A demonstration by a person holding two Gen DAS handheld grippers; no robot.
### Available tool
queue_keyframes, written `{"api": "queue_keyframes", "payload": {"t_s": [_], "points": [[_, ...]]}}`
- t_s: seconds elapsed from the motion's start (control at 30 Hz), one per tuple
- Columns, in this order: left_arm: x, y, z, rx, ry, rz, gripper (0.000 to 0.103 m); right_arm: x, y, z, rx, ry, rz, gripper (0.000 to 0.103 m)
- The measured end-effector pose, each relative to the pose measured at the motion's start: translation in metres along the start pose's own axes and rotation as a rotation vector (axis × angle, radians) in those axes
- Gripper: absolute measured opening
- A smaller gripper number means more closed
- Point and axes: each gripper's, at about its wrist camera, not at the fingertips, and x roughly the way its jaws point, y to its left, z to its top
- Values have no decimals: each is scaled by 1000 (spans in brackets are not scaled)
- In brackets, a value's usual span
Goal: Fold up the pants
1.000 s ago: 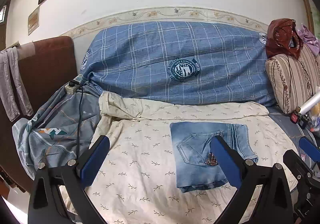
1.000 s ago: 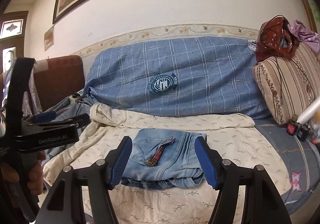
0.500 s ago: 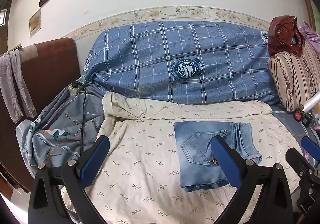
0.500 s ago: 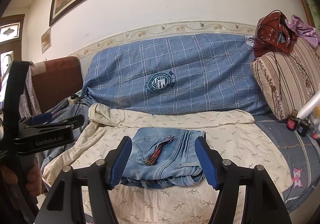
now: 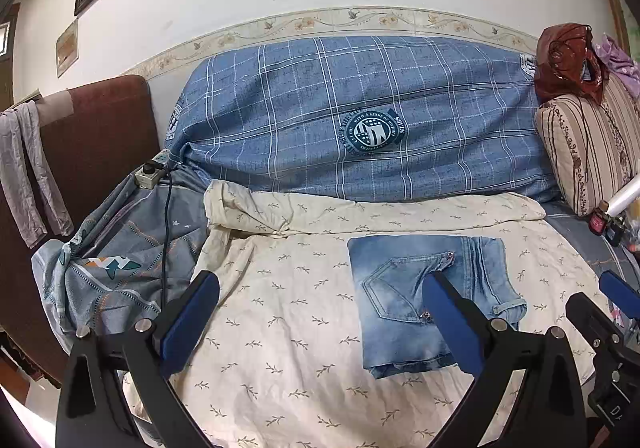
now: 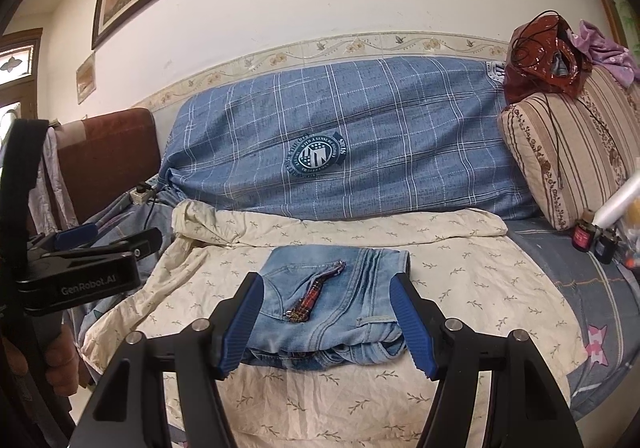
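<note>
One pr folded jeans (image 6: 336, 312) flat on sheet (image 6: 460, 288), long axis front-to-back, waistband twd sofa back, both tongs (image 5: 320, 322) (image 6: 326, 322) wide, empty

Both wrist cameras sit low at the sofa's front edge, looking slightly down and forward toward the blue plaid backrest cover (image 5: 360, 119). The left view stands left of the folded jeans (image 5: 432, 300); the right view faces them squarely and nearer. Both share the cream leaf-print sheet (image 6: 480, 288).
</note>
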Motion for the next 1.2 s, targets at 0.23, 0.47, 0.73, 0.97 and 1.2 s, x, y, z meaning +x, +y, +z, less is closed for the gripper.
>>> {"api": "queue_keyframes", "payload": {"t_s": [0.23,0.47,0.73,0.97,1.2], "points": [[1,-1,-1,-2,5,-1,101,2,-3,-2,15,11,-2,69],[4,-2,-2,-3,23,-11,101,4,-4,-4,16,14,-6,69],[5,-1,-4,3,19,-37,101,5,-2,-4,15,20,-10,69],[3,7,-4,-21,12,-55,101,8,8,-2,-7,19,-9,69],[5,13,-5,-19,9,-86,101,8,18,1,-28,19,-12,69]]}}
